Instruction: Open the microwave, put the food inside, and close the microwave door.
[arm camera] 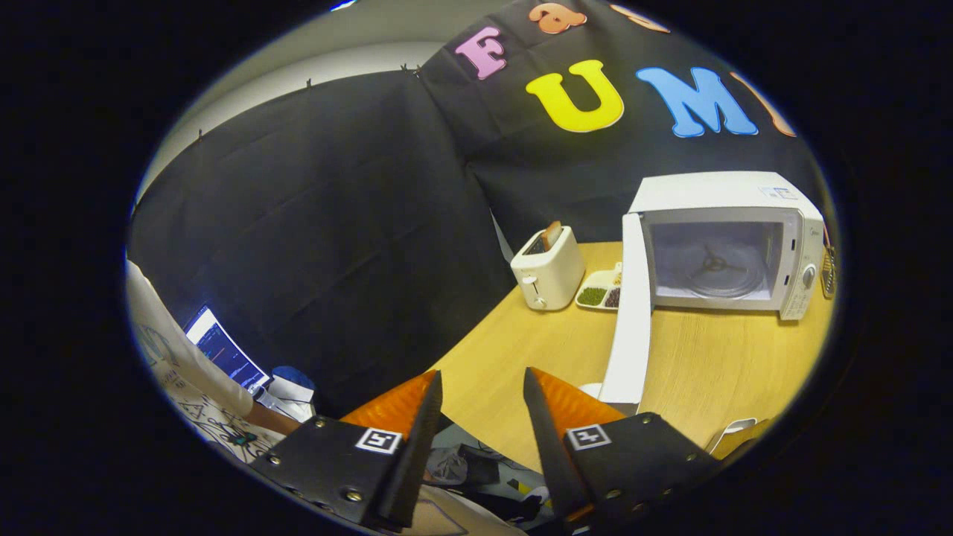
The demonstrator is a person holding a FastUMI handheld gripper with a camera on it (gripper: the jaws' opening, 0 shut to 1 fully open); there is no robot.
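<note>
Standing on the far right of the table, the microwave has its door swung fully out toward the gripper, edge-on, and the cavity shows a bare turntable. The opening step therefore reads as done; loading the food is the step in hand.

What counts as the food is not certain. A divided tray with green and dark portions lies between the toaster and the door's hinge side, partly hidden by the door. The toaster holds a slice in its slot. A pale rim shows near the door's near end and another object sits at the table's near right corner; neither can be identified.

The gripper hangs over the table's near edge, well short of the microwave, fingers parted by a moderate gap. Nothing lies between them and they touch nothing.

Judgement: the next move calls for reaching a food item, most likely the tray behind the door, closing on its rim, and carrying it round the door's free edge into the cavity without knocking the door.

Beyond the table: a person's sleeve and a lit screen sit low to the left.
</note>
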